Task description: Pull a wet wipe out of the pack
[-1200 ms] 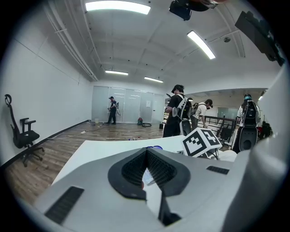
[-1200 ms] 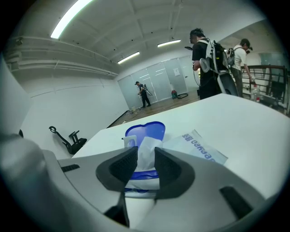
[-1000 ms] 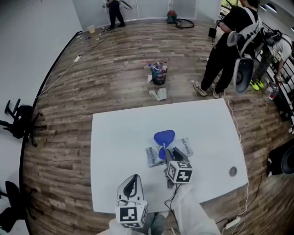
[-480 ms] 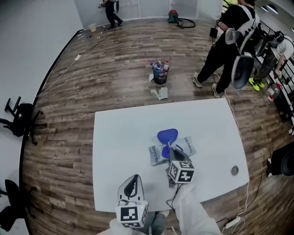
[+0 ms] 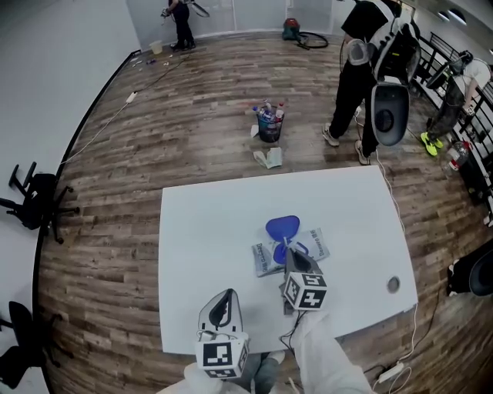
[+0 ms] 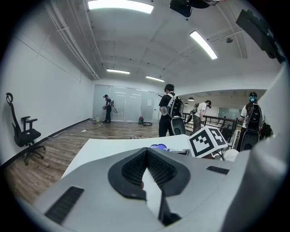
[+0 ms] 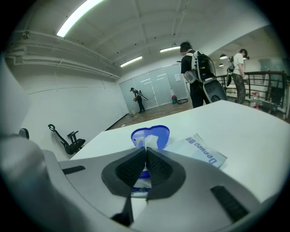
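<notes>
A bare open office hall: plank floor (image 5: 192, 115), white table (image 5: 208, 231), swivel chairs (image 5: 35, 202), ceiling strip lights (image 6: 120, 5)

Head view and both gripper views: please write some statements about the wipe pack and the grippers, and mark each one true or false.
1. The blue lid of the wet wipe pack is open. True.
2. The right gripper has its jaws wide apart. False: they are together, pinching a white wipe at the pack's opening.
3. The left gripper presses the pack down. False: it is apart from the pack, nearer the person, with its jaws shut on nothing.
4. The pack lies on a white table. True.
</notes>
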### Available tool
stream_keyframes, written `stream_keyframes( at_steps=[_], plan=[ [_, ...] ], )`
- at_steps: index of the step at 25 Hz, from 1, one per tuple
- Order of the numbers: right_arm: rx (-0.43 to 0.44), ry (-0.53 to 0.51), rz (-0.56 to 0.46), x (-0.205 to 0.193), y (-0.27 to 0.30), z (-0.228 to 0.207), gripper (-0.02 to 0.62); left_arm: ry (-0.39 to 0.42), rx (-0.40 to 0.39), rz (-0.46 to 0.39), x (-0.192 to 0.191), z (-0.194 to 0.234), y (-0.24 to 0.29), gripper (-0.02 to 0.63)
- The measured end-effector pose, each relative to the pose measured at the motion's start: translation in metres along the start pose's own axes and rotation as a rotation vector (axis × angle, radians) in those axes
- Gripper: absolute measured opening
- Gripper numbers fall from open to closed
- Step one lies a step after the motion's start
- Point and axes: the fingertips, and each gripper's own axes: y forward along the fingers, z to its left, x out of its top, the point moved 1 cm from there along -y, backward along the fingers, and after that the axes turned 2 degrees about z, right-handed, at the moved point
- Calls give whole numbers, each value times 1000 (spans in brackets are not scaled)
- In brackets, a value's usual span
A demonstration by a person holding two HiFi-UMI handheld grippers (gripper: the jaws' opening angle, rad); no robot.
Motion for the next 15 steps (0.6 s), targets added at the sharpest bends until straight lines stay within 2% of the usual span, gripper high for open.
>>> stream_keyframes(
  at_steps=[15],
  plan=[
    [26, -13, -88, 25, -19, 19, 14, 0, 7, -11, 2, -3, -5, 2]
  ],
)
